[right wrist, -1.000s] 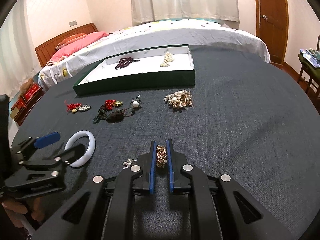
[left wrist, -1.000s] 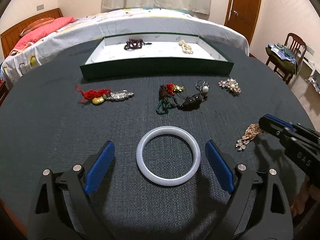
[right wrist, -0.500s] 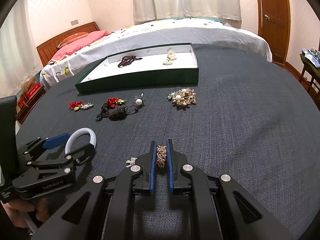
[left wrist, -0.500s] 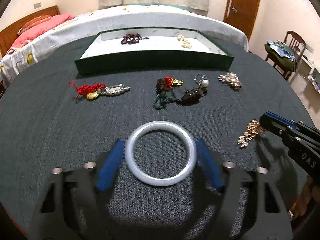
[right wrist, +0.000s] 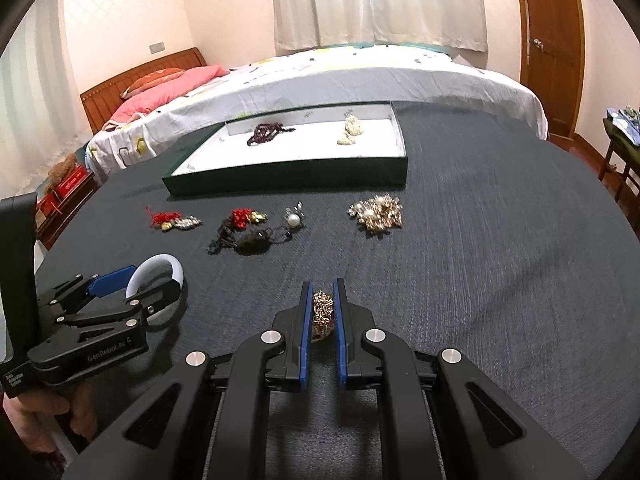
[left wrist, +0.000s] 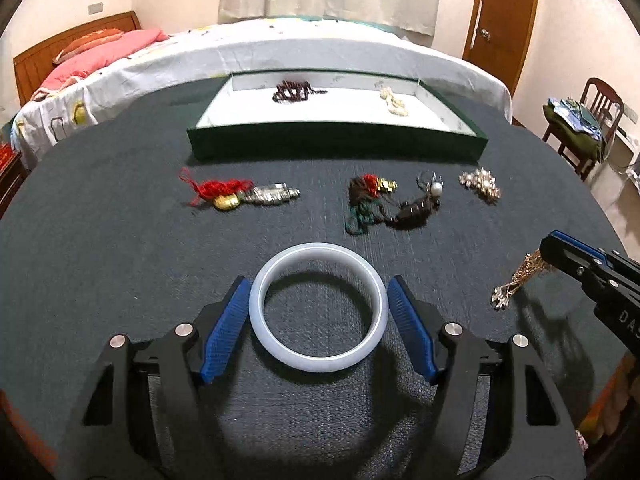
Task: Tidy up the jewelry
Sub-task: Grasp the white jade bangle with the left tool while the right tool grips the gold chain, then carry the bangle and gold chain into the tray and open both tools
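Note:
My left gripper [left wrist: 319, 300] is shut on a white bangle [left wrist: 318, 266] and holds it just above the dark tablecloth; its shadow lies below. It also shows in the right wrist view [right wrist: 158, 274]. My right gripper [right wrist: 322, 300] is shut on a gold chain [right wrist: 322, 310], which dangles from the fingers in the left wrist view [left wrist: 520, 276]. A green tray [left wrist: 336, 146] with a white lining stands at the back and holds a dark bead string [left wrist: 294, 90] and a cream piece [left wrist: 394, 102].
Loose jewelry lies in a row before the tray: a red-tassel piece with silver [left wrist: 236, 194], a dark tangled pile with a pearl [left wrist: 392, 200], and a gold-pearl cluster [left wrist: 480, 184]. A bed stands behind the table, a chair [left wrist: 592, 120] at right.
My left gripper closed onto the white bangle and lifted it slightly. My right gripper raised the gold chain, so its lower end left the cloth.

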